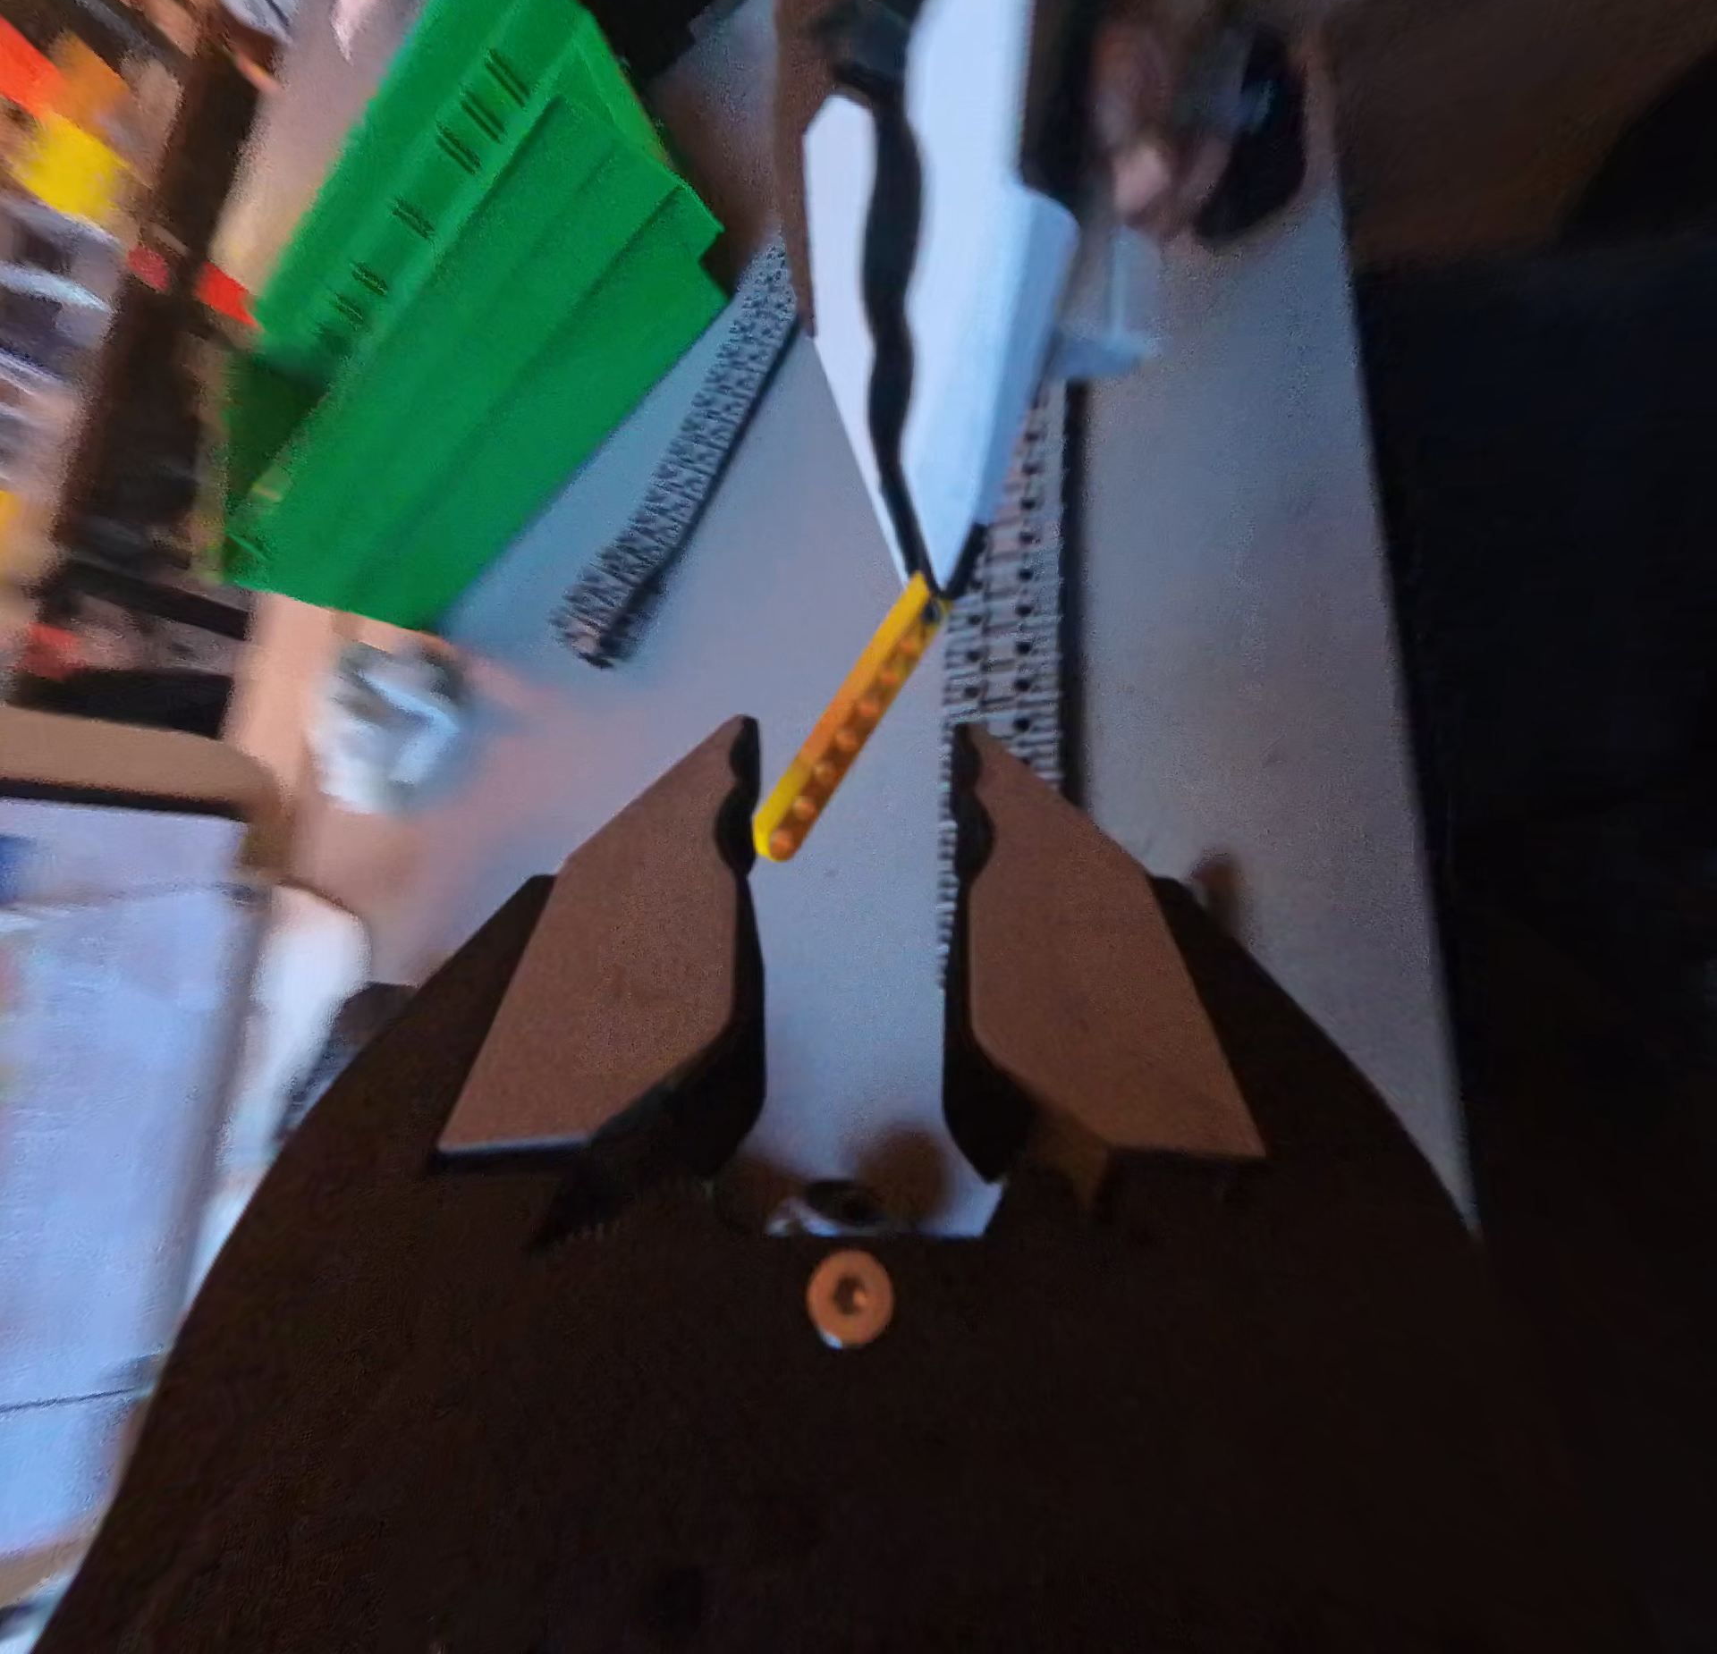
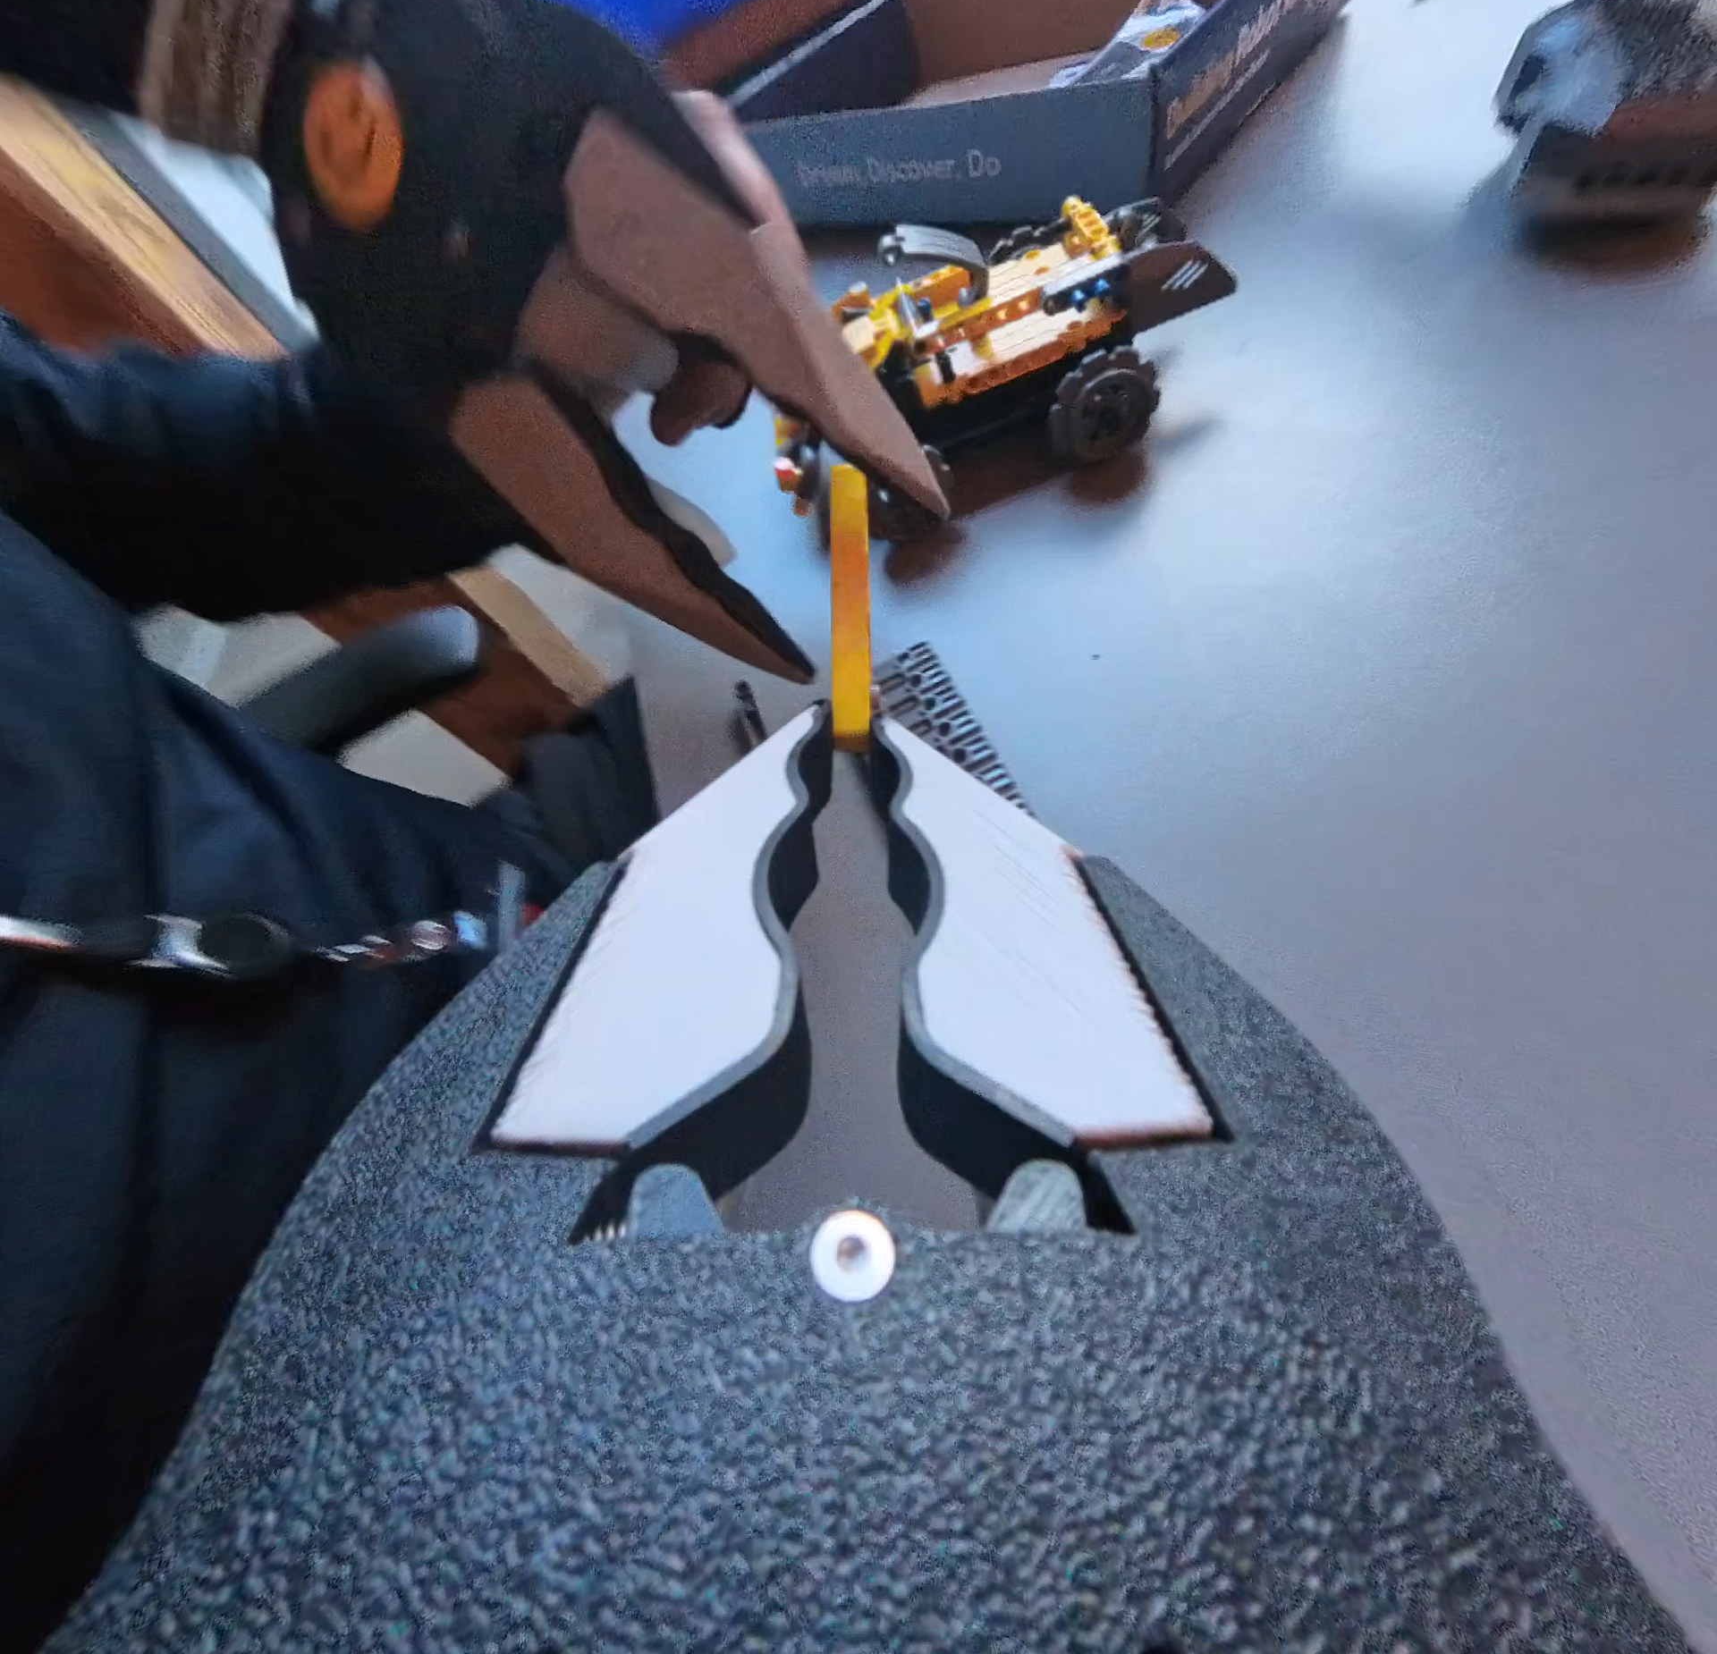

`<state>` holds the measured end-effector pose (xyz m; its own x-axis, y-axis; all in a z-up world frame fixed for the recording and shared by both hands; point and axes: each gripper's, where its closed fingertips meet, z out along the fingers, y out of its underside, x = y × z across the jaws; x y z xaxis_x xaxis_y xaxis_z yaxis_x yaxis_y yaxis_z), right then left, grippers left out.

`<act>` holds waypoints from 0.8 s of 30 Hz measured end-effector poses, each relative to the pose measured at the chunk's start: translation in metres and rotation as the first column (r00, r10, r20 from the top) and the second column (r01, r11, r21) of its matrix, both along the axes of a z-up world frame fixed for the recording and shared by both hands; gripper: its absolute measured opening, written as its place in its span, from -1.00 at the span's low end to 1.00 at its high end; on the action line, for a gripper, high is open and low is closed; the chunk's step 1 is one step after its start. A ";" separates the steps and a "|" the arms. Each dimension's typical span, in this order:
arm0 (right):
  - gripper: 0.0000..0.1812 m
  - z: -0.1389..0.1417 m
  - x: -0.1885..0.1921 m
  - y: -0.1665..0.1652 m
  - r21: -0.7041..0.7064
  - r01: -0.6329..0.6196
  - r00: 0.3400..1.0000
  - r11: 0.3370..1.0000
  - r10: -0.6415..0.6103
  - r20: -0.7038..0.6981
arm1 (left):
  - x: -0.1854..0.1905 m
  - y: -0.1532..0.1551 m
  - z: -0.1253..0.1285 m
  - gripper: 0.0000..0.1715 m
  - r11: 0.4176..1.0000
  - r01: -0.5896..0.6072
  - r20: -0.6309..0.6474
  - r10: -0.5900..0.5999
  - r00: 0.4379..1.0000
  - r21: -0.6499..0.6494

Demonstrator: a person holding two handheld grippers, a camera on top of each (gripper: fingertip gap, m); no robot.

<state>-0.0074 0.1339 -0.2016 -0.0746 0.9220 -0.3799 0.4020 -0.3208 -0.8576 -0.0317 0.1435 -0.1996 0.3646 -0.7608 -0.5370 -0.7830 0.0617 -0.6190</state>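
My right gripper [image 2: 850,727], with white fingers, is shut on one end of a long yellow holed beam [image 2: 849,602] that sticks out forward above the grey table. In the left wrist view the same gripper [image 1: 934,583] comes down from the top and holds the yellow beam [image 1: 850,722] by its far end. My left gripper [image 1: 855,769], with brown fingers, is open; the beam's free end lies between its fingertips, close to the left finger [image 1: 734,792]. In the right wrist view the left gripper [image 2: 878,588] straddles the beam with its jaws apart.
A yellow and black toy vehicle [image 2: 1013,337] stands on the grey table [image 2: 1394,773] beyond the grippers. A dark open cardboard box [image 2: 1022,132] lies behind it. Black toothed strips [image 1: 678,485] lie on the table, and a green crate [image 1: 474,328] stands at the left. Only a small space, under 4 cm, lies between the two pairs of fingers.
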 end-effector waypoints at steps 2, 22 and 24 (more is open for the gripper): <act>-0.96 0.003 0.001 -0.004 -0.152 -0.025 0.999 0.988 0.022 -0.027 | 0.001 -0.003 -0.001 -0.66 0.983 0.075 -0.165 -0.047 0.985 0.167; -0.91 -0.004 0.011 0.000 0.516 -0.050 0.996 0.855 0.007 0.085 | 0.017 -0.023 -0.026 -0.93 0.902 0.128 0.129 -0.081 0.988 -0.412; -0.81 -0.008 0.012 -0.003 0.701 -0.114 0.987 0.704 -0.001 0.161 | 0.016 -0.025 -0.034 -0.93 0.867 0.113 0.117 -0.064 0.991 -0.485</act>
<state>0.0046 0.1310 -0.2094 -0.1353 0.9191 0.3700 0.5311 0.3825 -0.7561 -0.0155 0.1184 -0.2333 0.3134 -0.9481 -0.0543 -0.7254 -0.2021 -0.6580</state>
